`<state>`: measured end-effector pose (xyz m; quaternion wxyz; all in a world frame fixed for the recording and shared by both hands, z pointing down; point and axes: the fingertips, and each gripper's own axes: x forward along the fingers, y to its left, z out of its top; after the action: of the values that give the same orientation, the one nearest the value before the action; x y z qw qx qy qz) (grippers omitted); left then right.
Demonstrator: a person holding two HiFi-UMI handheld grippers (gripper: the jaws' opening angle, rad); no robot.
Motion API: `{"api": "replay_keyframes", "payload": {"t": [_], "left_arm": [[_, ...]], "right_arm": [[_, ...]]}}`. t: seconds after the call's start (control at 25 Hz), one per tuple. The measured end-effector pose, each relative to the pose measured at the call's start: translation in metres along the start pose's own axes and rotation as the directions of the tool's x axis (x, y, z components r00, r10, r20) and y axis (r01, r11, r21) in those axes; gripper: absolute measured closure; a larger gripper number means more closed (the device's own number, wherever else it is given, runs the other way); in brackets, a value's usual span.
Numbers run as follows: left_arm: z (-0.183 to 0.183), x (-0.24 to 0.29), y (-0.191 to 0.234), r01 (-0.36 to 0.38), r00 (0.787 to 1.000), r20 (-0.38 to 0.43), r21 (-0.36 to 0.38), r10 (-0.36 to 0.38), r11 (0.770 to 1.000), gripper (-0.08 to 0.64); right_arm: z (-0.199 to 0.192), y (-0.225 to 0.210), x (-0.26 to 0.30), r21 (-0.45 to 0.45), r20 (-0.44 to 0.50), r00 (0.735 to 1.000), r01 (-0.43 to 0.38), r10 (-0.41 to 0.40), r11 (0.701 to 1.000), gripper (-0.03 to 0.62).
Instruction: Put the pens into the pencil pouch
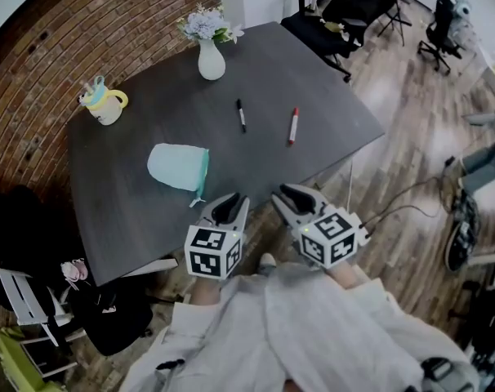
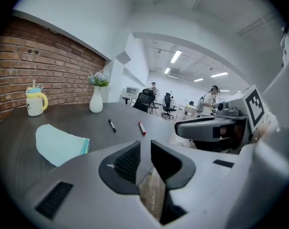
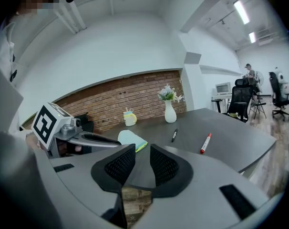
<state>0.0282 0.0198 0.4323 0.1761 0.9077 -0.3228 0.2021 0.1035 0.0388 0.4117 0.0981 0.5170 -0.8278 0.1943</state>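
Note:
A black pen point(image 1: 241, 114) and a red pen point(image 1: 293, 125) lie apart on the dark grey table point(image 1: 149, 219). A pale teal pencil pouch point(image 1: 180, 167) lies nearer me, to their left. Both grippers hover off the table's near edge, short of all three. My left gripper point(image 1: 229, 205) is open with nothing between its jaws, and so is my right gripper point(image 1: 296, 196). The left gripper view shows the pouch point(image 2: 61, 144), black pen point(image 2: 112, 125) and red pen point(image 2: 141, 128) ahead. In the right gripper view the pouch point(image 3: 132, 140), black pen point(image 3: 174, 135) and red pen point(image 3: 205, 143) lie beyond the jaws.
A white vase with flowers point(image 1: 211, 60) stands at the table's far edge and a yellow cup point(image 1: 104, 102) at its far left. A brick wall point(image 1: 68, 39) runs behind the table. Office chairs point(image 1: 345, 15) stand beyond it, and wooden floor point(image 1: 411, 137) lies to the right.

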Motion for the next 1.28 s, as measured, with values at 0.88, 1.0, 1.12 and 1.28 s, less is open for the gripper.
{"api": "replay_keyframes", "payload": {"t": [0.88,1.0,1.12,1.28], "left_arm": [[-0.02,0.011,0.053,-0.115,0.993,-0.002,-0.142,0.115,0.983,0.495],[-0.015,0.018,0.076,-0.122,0.992,-0.012,-0.147,0.122,0.982,0.494],[-0.009,0.025,0.105,-0.135,0.99,-0.045,-0.126,0.131,0.983,0.494],[0.006,0.038,0.141,-0.16,0.985,-0.077,-0.067,0.155,0.985,0.494]], "right_arm": [[-0.028,-0.013,0.05,0.065,-0.092,0.992,-0.082,0.088,0.994,0.514],[-0.019,-0.021,0.067,0.052,-0.096,0.992,-0.072,0.077,0.996,0.514],[-0.003,-0.023,0.088,0.036,-0.097,0.992,-0.08,0.083,0.996,0.514],[0.015,-0.035,0.117,0.021,-0.093,0.993,-0.075,0.077,0.997,0.514]]}}
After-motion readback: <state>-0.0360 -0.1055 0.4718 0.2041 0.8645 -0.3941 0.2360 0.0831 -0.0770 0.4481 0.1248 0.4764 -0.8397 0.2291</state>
